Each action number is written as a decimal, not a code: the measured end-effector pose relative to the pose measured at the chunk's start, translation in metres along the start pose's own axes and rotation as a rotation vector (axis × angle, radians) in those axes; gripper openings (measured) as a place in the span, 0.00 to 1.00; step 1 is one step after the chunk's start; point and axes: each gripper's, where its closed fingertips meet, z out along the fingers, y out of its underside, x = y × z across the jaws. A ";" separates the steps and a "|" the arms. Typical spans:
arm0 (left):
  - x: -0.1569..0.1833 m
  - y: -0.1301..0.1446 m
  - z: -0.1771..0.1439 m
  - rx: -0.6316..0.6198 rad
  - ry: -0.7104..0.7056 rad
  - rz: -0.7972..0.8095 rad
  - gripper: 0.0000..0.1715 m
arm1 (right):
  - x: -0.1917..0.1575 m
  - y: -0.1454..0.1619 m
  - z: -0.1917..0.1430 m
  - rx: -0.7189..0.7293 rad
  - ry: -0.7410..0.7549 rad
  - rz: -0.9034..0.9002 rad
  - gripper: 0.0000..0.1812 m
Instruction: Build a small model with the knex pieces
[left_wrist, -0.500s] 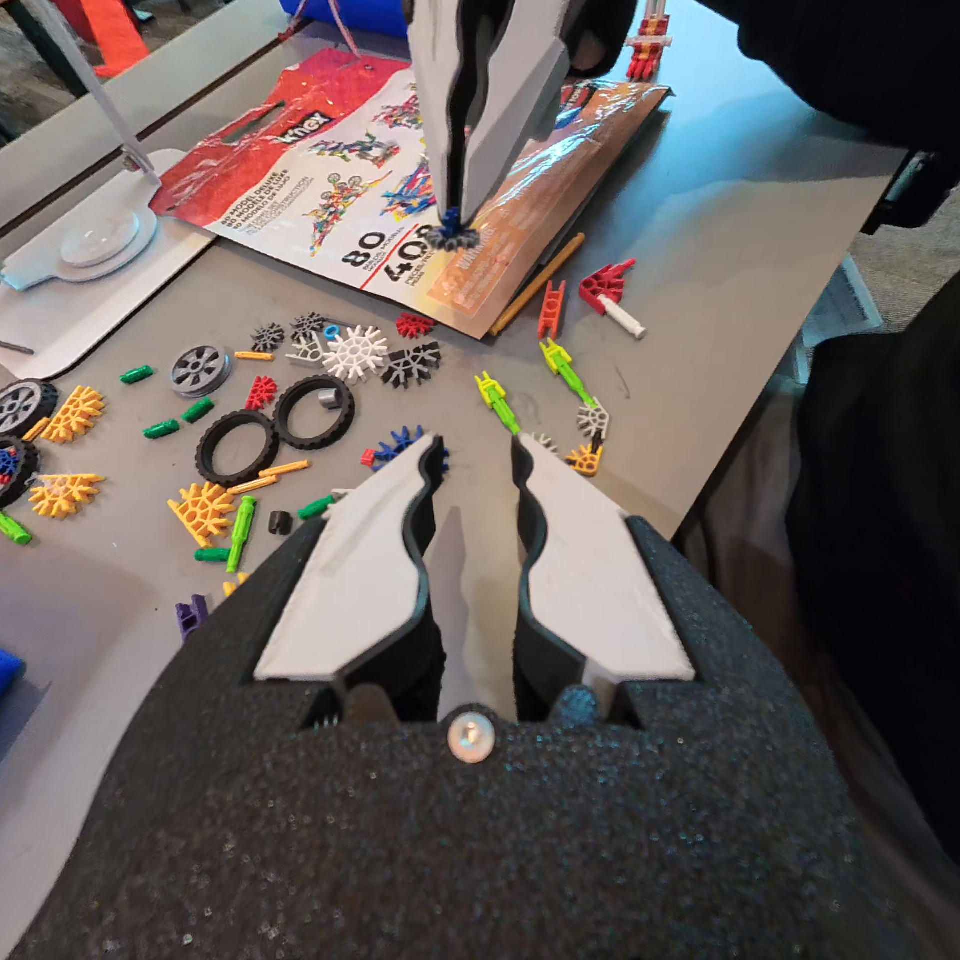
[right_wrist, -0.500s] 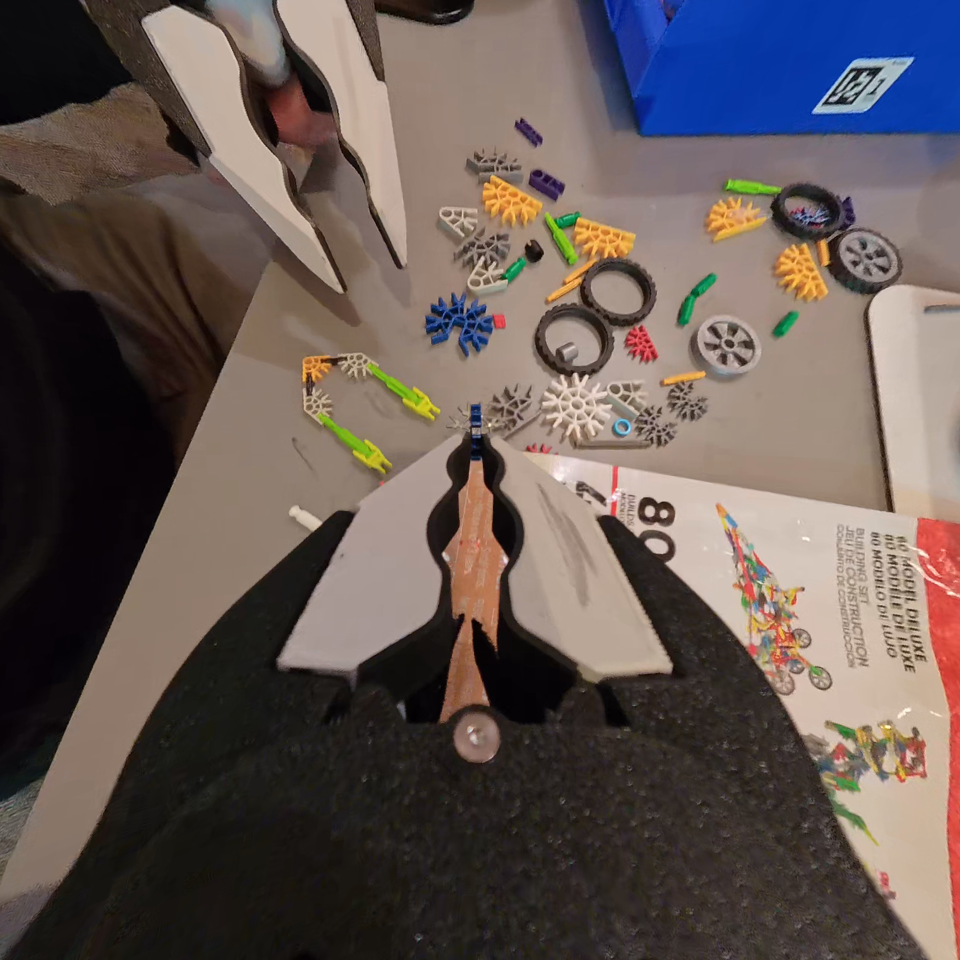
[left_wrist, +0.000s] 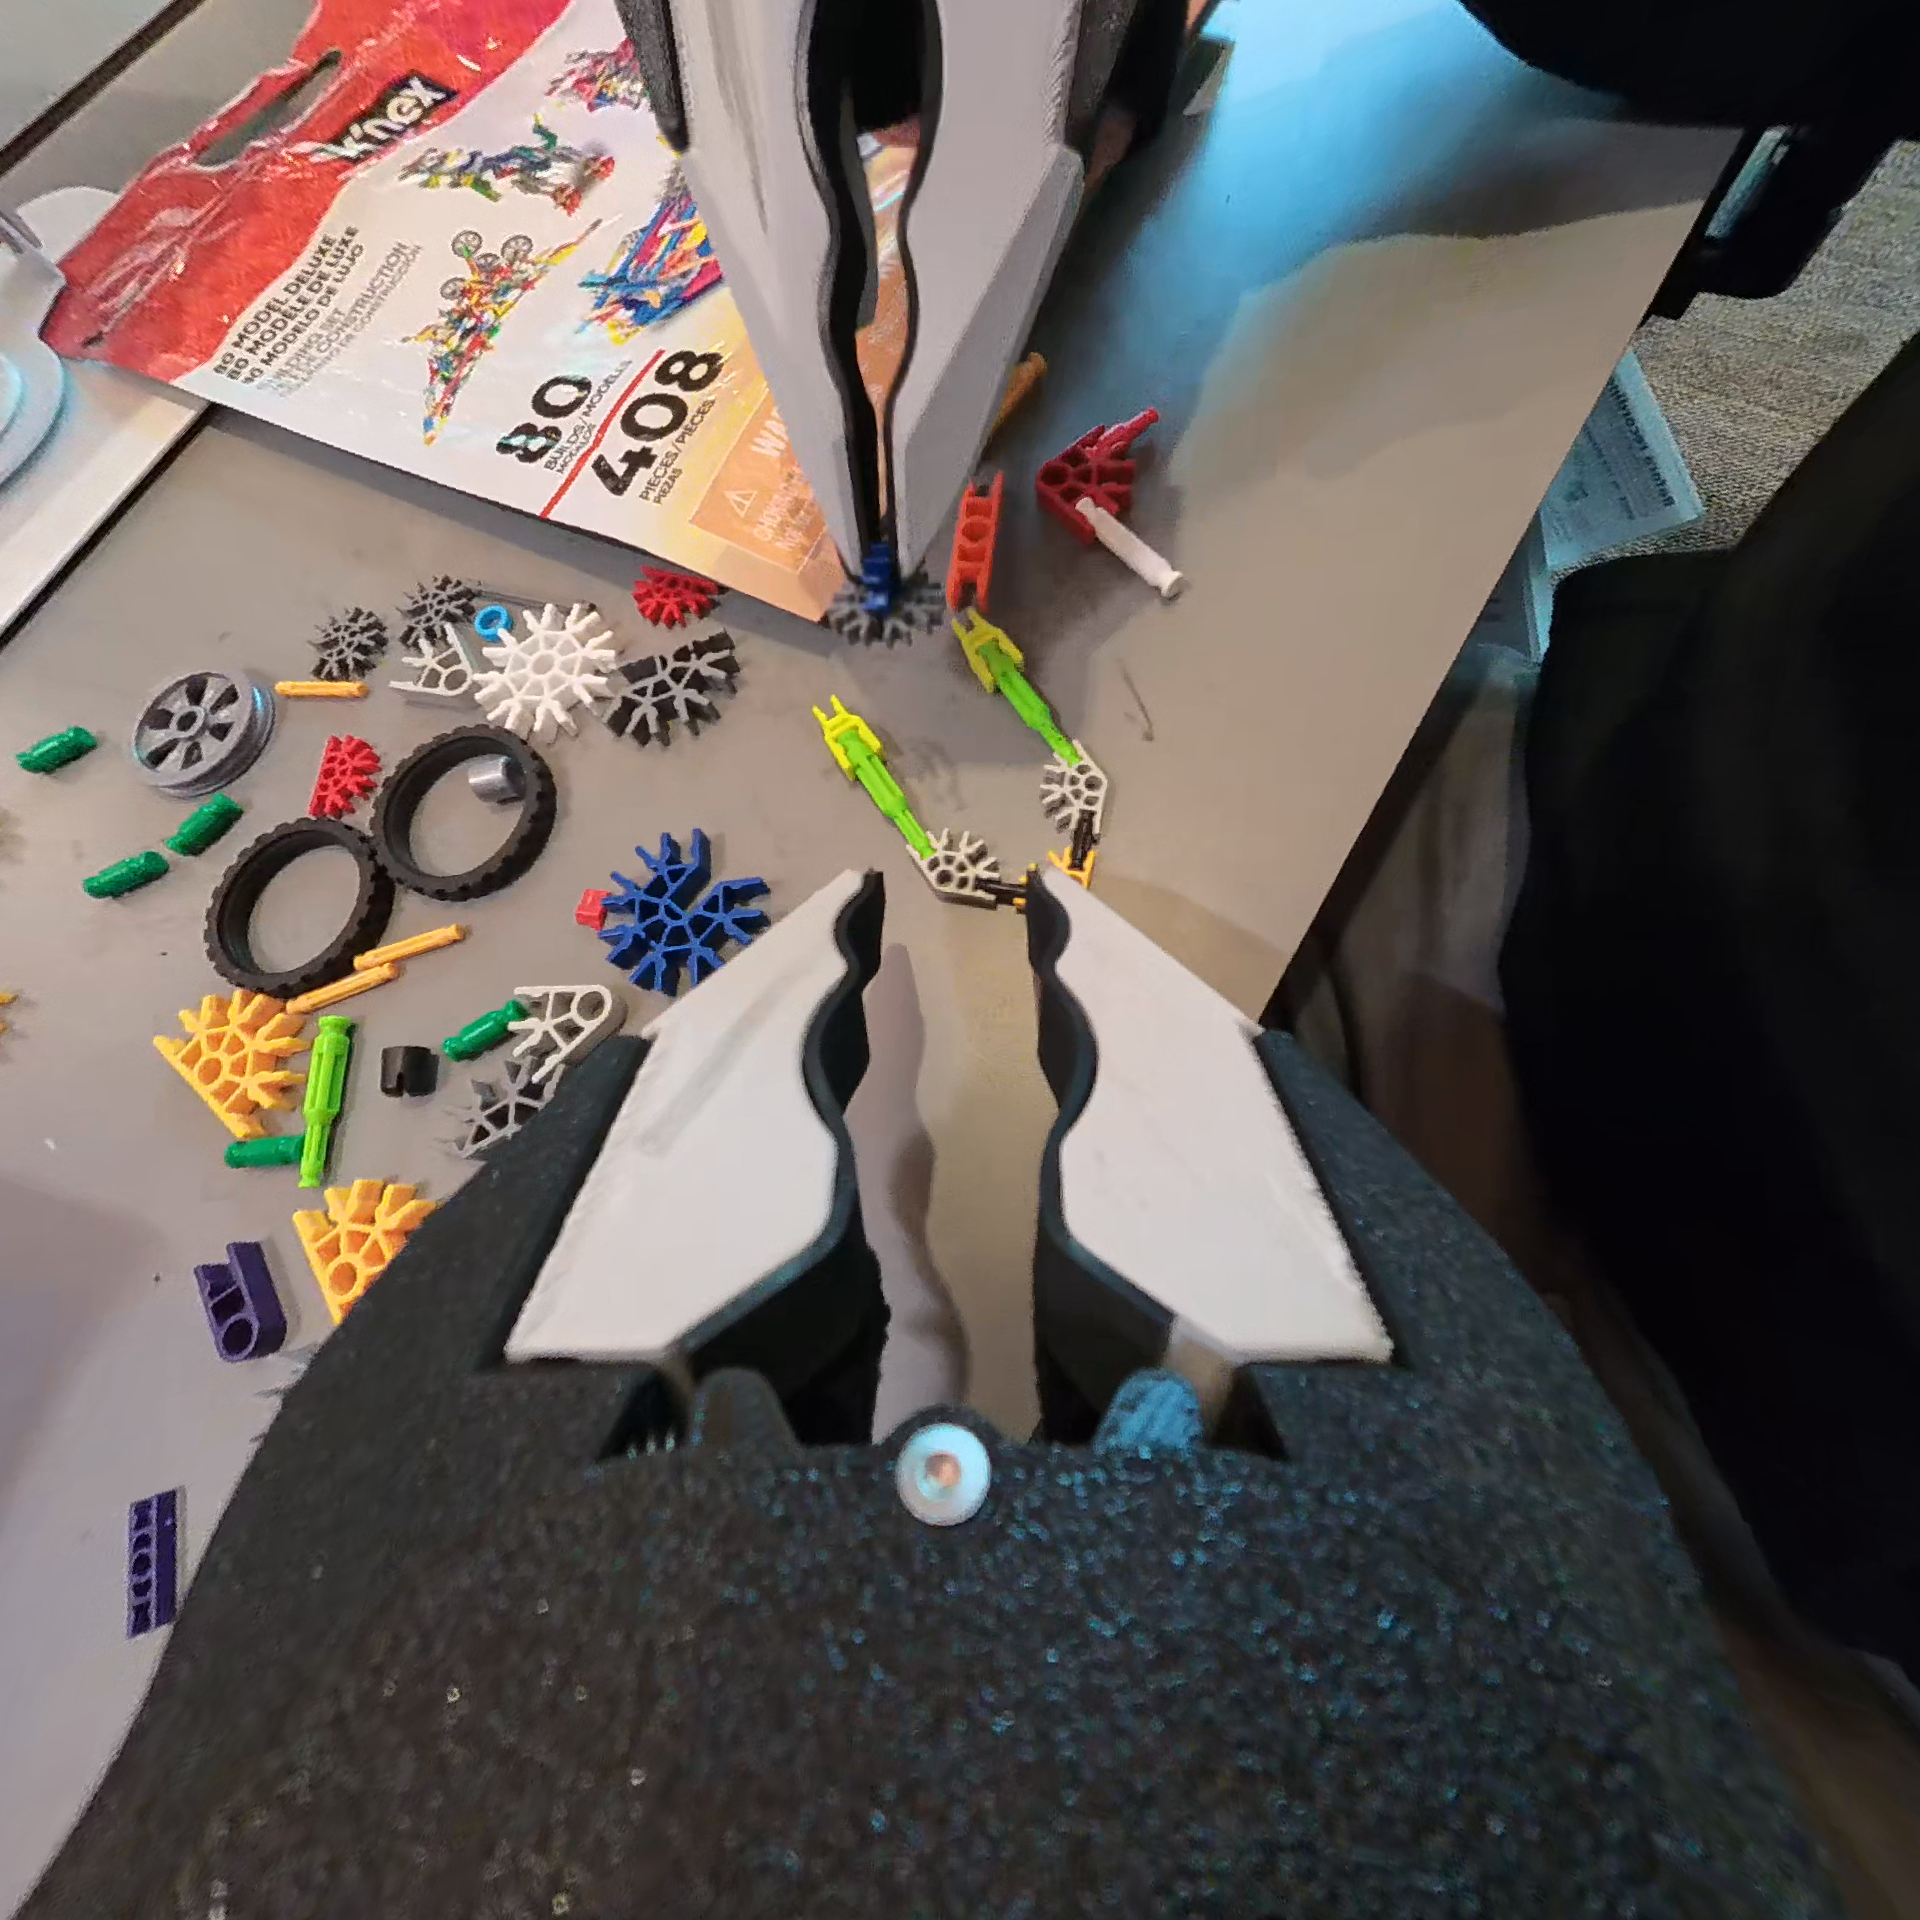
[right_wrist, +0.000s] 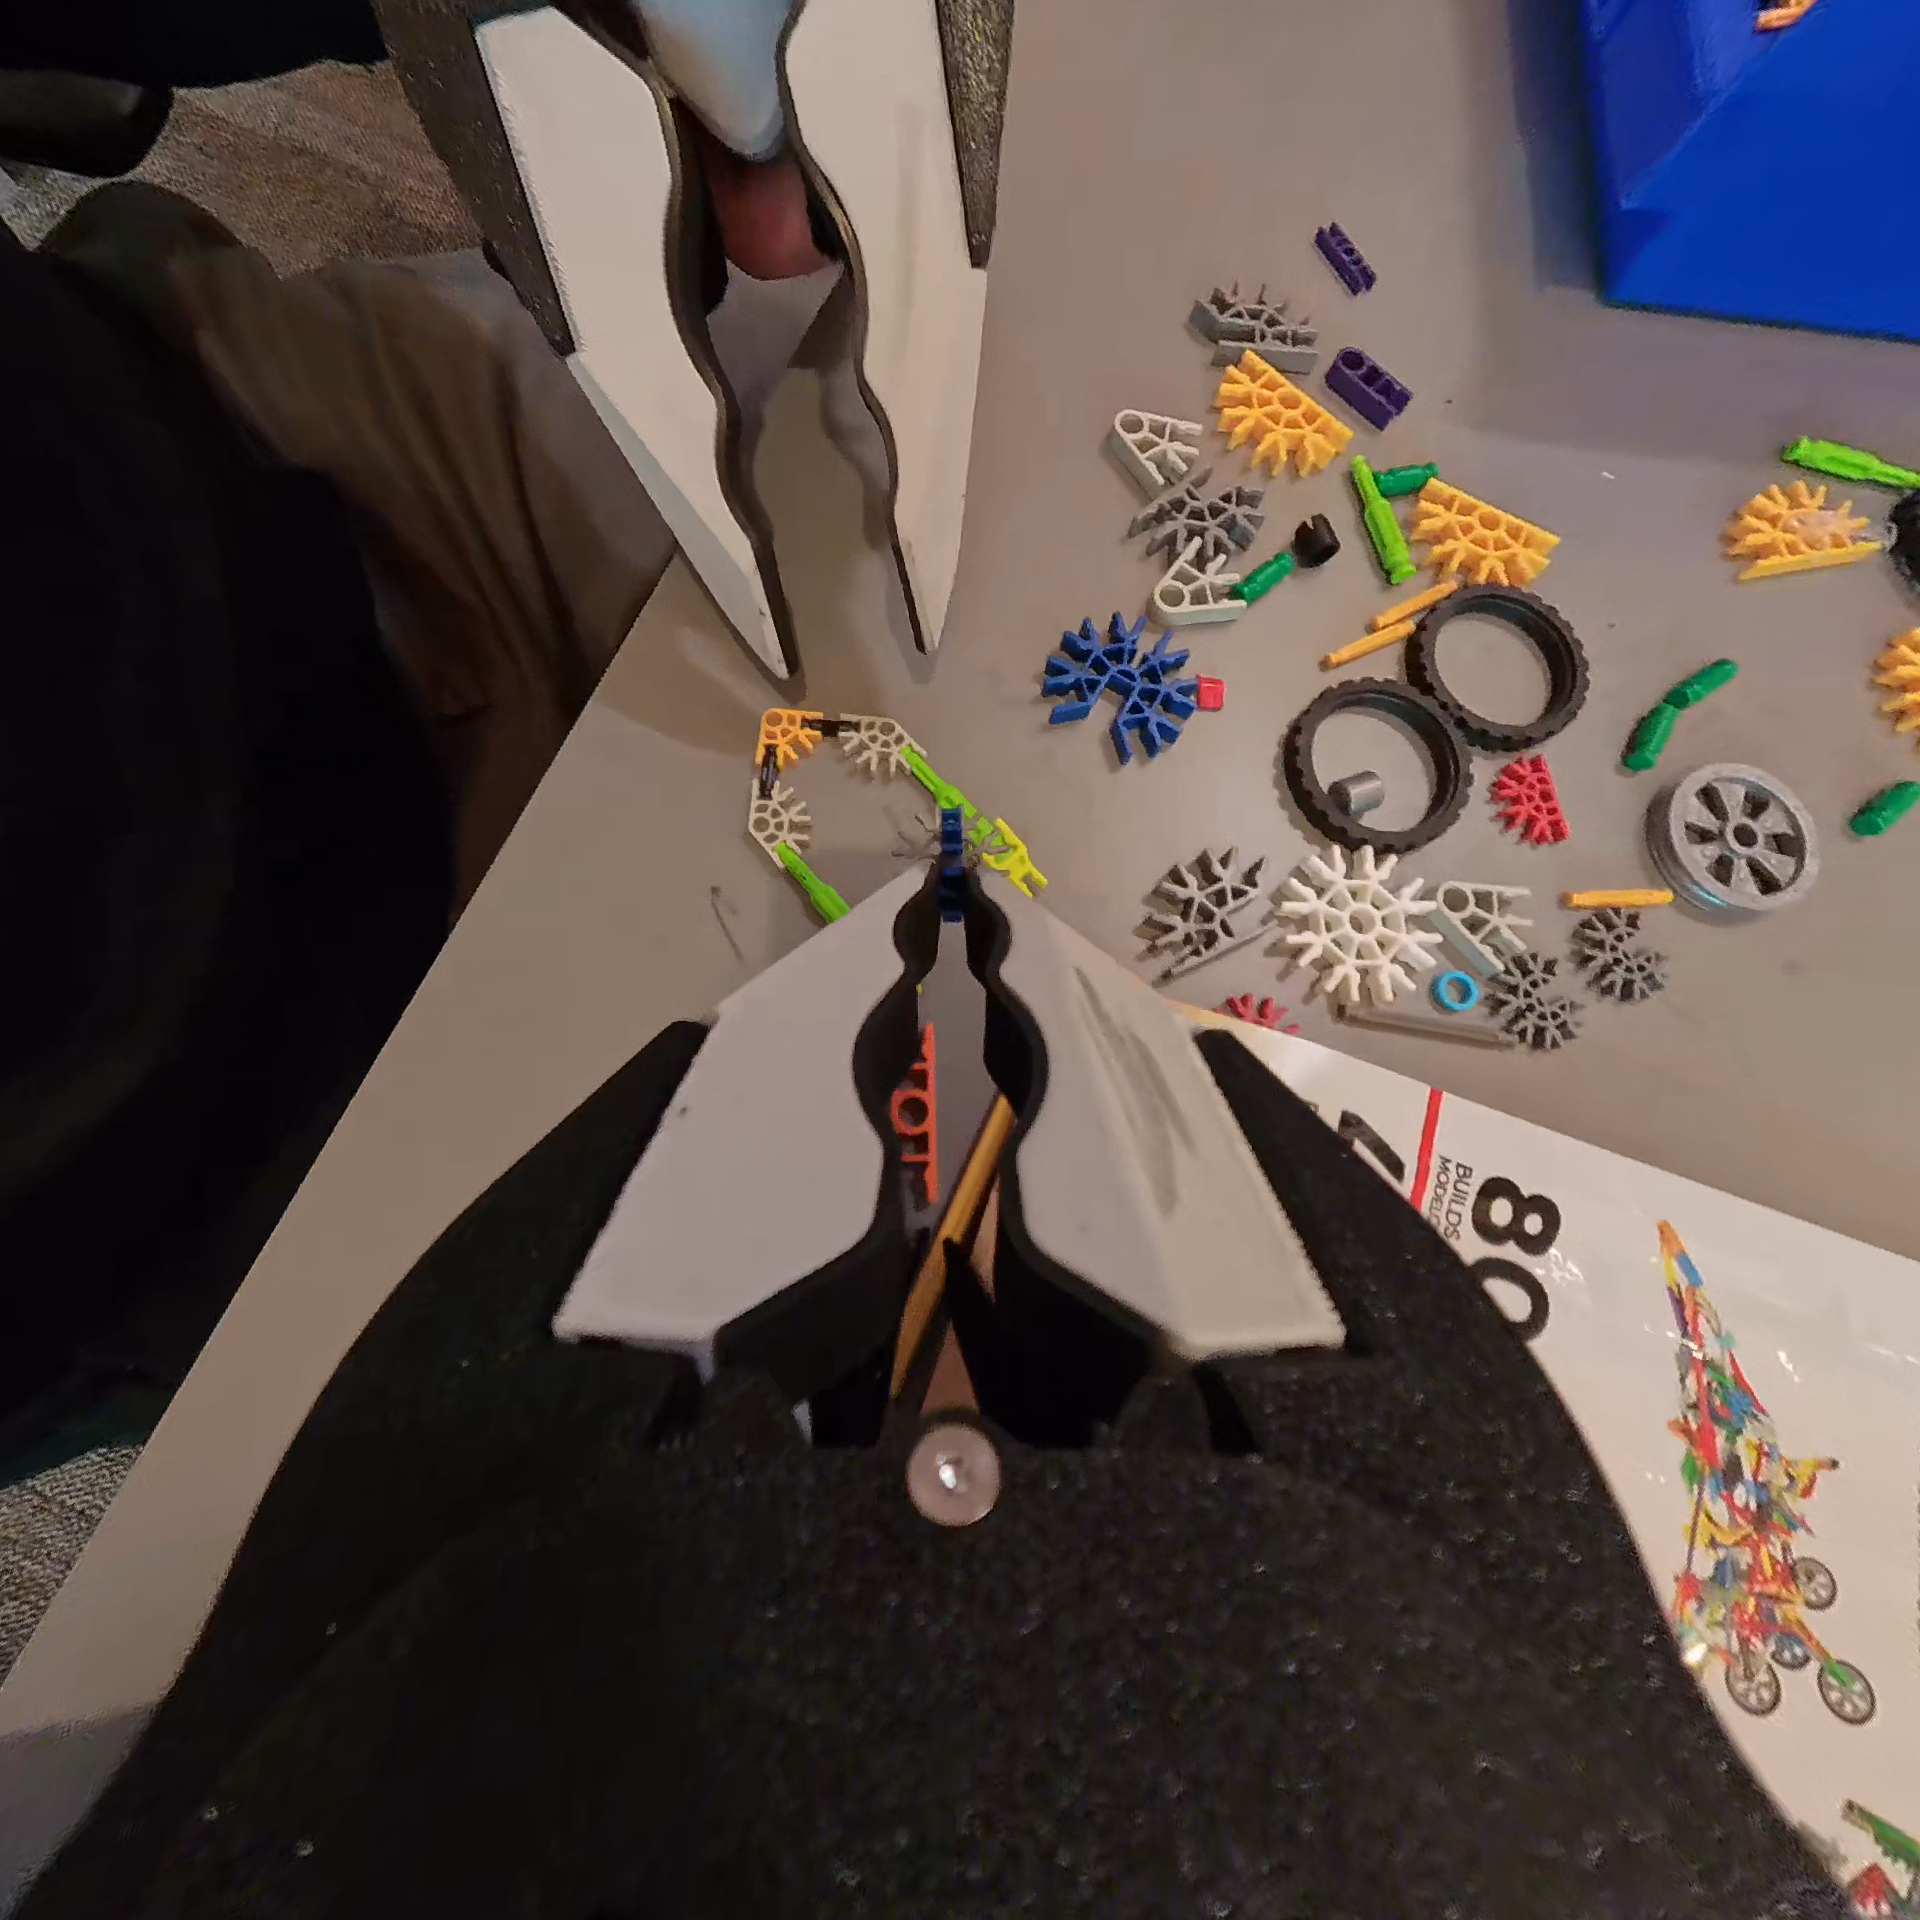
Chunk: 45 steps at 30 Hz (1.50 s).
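A grey bench (left_wrist: 1299, 436) is carrying a scatter of plastic building pieces, with a printed packaging sheet (left_wrist: 343, 270) lying at its far left. The left gripper (left_wrist: 954, 894) is hovering over the near edge with its jaws standing apart and holding nothing, just beside a bent chain of green rods and grey connectors (left_wrist: 966, 790). The right gripper (right_wrist: 948, 878) is pointing down beyond it, jaws closed tight on a small blue piece (right_wrist: 950, 862) that is sitting in a dark grey spoked connector (left_wrist: 885, 613) at the sheet's corner. Two black tyres (left_wrist: 384, 862) and a blue snowflake connector (left_wrist: 681, 914) are lying to the left.
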 end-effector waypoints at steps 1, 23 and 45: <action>0.000 0.001 0.001 -0.003 -0.002 0.003 0.15 | -0.001 -0.001 0.001 0.005 -0.002 -0.008 0.01; 0.002 0.000 0.013 -0.018 0.004 0.013 0.17 | -0.016 -0.008 0.023 -0.015 -0.039 -0.082 0.01; -0.005 0.008 0.014 -0.073 0.115 0.025 0.17 | -0.006 -0.004 0.014 0.014 -0.028 -0.029 0.01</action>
